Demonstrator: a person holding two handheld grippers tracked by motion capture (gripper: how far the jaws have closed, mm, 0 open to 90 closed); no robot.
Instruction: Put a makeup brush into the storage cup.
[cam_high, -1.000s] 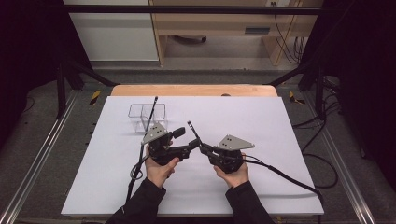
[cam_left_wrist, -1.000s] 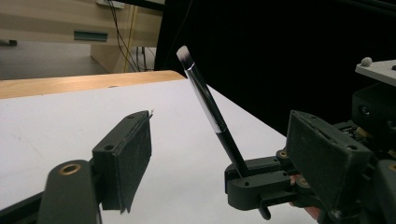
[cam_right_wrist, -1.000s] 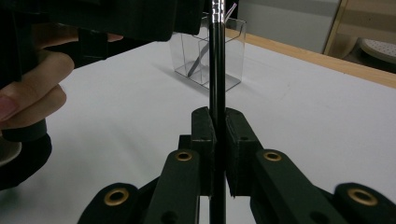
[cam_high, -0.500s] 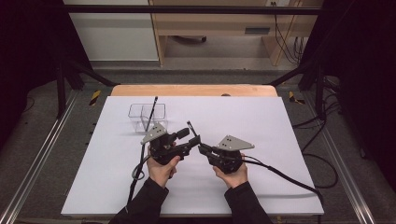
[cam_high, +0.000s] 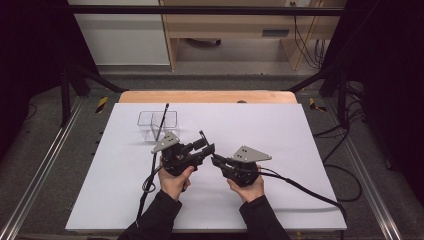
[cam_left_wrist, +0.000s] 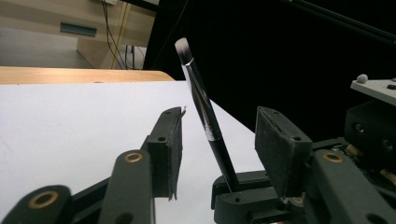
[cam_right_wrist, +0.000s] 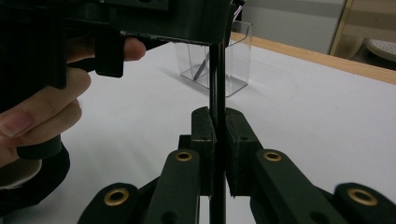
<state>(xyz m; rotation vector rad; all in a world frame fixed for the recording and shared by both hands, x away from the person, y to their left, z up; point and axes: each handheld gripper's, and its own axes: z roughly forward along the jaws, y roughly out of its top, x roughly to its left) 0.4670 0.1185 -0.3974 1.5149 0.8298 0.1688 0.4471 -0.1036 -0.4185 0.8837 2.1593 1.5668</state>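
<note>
A thin black makeup brush (cam_left_wrist: 208, 119) with a white-tipped head stands upright. My right gripper (cam_right_wrist: 215, 116) is shut on the lower handle of this brush (cam_right_wrist: 215, 79). My left gripper (cam_left_wrist: 219, 119) is open, one jaw on each side of the brush shaft without touching it. In the high view both grippers meet over the middle of the white table, the left gripper (cam_high: 206, 146) just up-left of the right gripper (cam_high: 215, 159), with the brush (cam_high: 202, 135) poking up between them.
A clear plastic box (cam_high: 150, 122) stands behind the left gripper with another long black brush (cam_high: 164, 116) leaning in it; the clear box (cam_right_wrist: 236, 60) also shows in the right gripper view. Cables trail from both grippers toward the near table edge (cam_high: 200, 231).
My left gripper has edged slightly right toward the held brush, bringing its open jaws around the shaft. The right gripper has stayed about where it was.
</note>
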